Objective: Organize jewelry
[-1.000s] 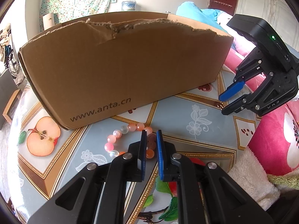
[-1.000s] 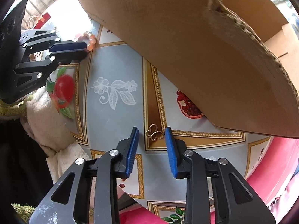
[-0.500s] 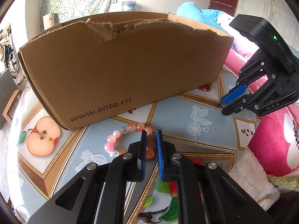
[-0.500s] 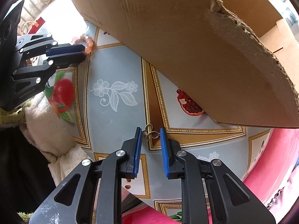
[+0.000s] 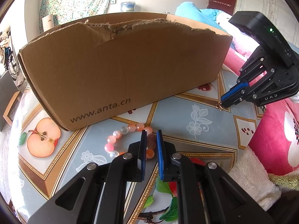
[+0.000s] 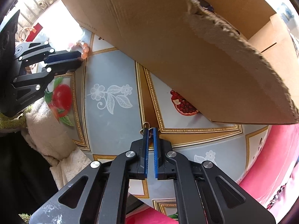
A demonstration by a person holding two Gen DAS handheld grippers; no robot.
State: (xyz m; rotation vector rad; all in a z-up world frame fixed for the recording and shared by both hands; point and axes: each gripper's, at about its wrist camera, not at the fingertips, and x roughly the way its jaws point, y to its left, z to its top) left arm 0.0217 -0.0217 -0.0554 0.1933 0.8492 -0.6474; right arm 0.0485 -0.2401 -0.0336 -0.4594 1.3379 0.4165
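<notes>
Near the bench's right edge, beside the cardboard box (image 6: pixel 168 46), the right hand-held gripper (image 6: pixel 151 130) pinches a small gold clasp (image 6: pixel 146 125); lift straight, gently; left hand-held gripper (image 5: pixel 150 136) sits clamped around the bead bracelet (image 5: pixel 129 140) before the box's front.

Black left tool (image 5: pixel 150 140) and right tool (image 6: pixel 151 132), blue pads, silver screws.

Left gripper (image 5: pixel 151 143) hides part of the bead bracelet (image 5: pixel 129 140).
</notes>
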